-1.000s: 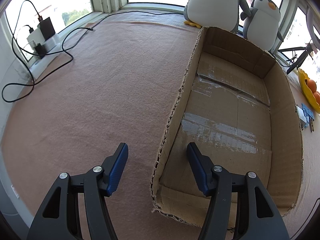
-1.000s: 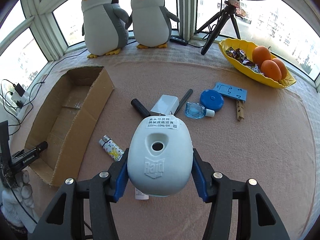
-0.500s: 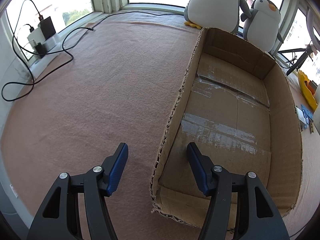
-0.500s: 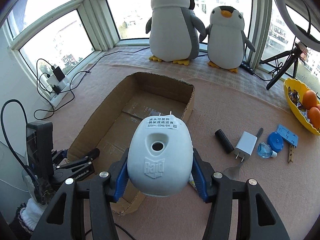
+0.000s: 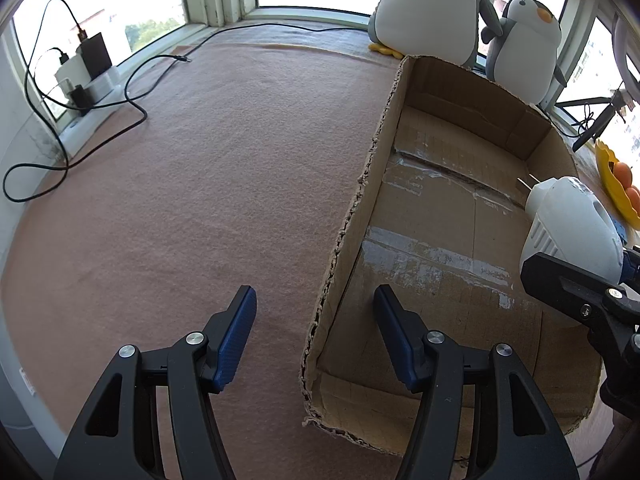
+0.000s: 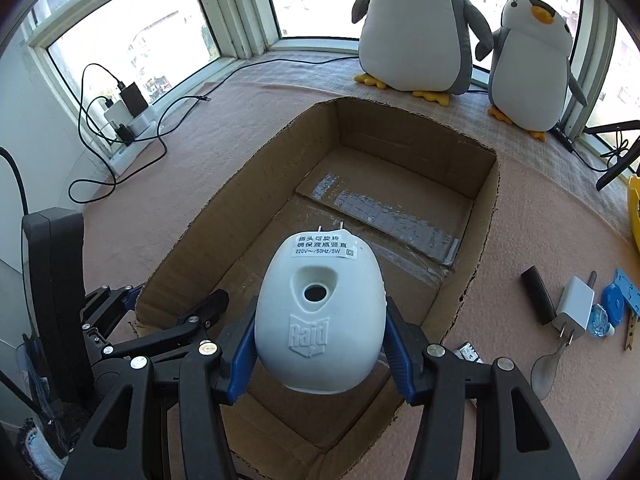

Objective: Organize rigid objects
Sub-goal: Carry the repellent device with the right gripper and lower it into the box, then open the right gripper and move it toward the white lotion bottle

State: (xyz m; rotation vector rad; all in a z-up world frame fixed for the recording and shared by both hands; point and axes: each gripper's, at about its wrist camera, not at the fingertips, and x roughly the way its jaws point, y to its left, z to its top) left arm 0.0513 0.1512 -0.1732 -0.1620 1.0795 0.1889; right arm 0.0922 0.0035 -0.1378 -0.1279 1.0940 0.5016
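— Above the open brown cardboard box, the right gripper pinches the white egg-shaped plastic plug-in device.
— Nothing inside yet — small items wait outside; the left gripper straddles the wall, spread.

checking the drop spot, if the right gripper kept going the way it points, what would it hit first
Most likely the bare floor of the cardboard box. The right gripper holds the white Raid device above the open box; nothing shows in between, though depth is unclear.

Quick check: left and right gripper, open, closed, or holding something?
Left gripper: open, fingers either side of the box wall, not pressing it.
Right gripper: closed on the white Raid plug-in, above the box.
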